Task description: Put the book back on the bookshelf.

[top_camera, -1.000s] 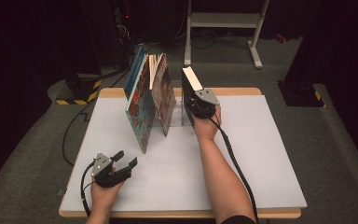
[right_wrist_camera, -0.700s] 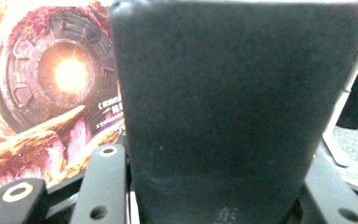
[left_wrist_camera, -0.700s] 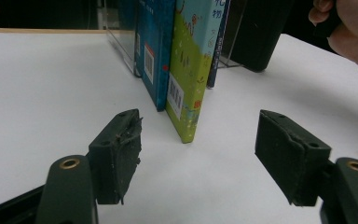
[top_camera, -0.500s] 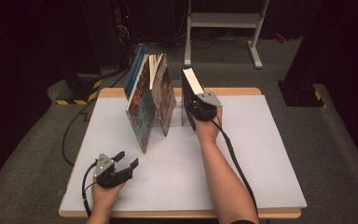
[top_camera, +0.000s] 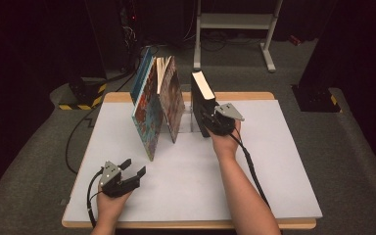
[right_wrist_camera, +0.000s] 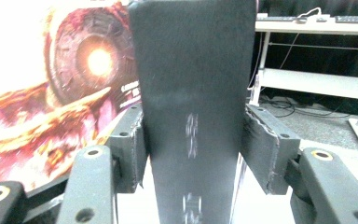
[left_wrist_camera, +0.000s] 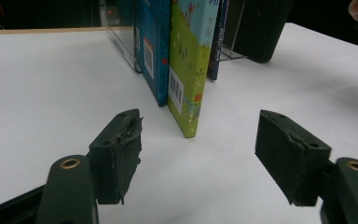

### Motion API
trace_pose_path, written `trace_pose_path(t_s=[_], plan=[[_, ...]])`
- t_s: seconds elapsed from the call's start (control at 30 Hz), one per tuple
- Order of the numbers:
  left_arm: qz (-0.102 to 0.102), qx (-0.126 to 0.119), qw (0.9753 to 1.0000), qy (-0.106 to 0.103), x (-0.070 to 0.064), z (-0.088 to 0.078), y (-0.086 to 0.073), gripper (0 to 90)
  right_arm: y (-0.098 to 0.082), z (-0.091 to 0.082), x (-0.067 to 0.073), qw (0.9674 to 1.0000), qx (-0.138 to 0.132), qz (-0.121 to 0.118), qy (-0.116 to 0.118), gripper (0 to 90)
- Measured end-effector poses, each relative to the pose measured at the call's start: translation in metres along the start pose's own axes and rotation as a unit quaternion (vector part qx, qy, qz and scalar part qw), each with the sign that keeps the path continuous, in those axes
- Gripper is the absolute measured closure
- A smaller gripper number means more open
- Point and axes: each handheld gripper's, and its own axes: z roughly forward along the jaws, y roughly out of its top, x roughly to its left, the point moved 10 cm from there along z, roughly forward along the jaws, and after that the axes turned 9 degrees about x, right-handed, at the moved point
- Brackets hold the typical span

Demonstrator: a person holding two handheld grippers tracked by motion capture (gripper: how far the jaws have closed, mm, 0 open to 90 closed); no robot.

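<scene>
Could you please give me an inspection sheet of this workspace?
Surface: white table, bare around the books.
Job's things: black book upright beside leaning picture books in a clear stand.
Clutter: nothing seen.
Grippers: left gripper open, near the front edge; right gripper jaws just opening, black book between them.
Cables: one trails from each gripper; floor cable at left.
Surroundings: grey carpet, white frame behind.
</scene>
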Motion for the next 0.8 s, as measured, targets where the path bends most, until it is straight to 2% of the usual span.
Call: trace_pose_path(t_s=[0.23,0.8], plan=[[-0.004,-0.002,1.0000,0.000,-0.0010,0.0007,-0.0004,31.2,-0.0070,-0.0107,0.0014,0.9999,0.004,-0.003,0.012,49.1],[0.003,0.005,1.0000,0.003,0.0002,0.0017,-0.0026,31.2,-0.0102,-0.0098,-0.0001,0.9997,0.013,-0.004,0.022,51.9]])
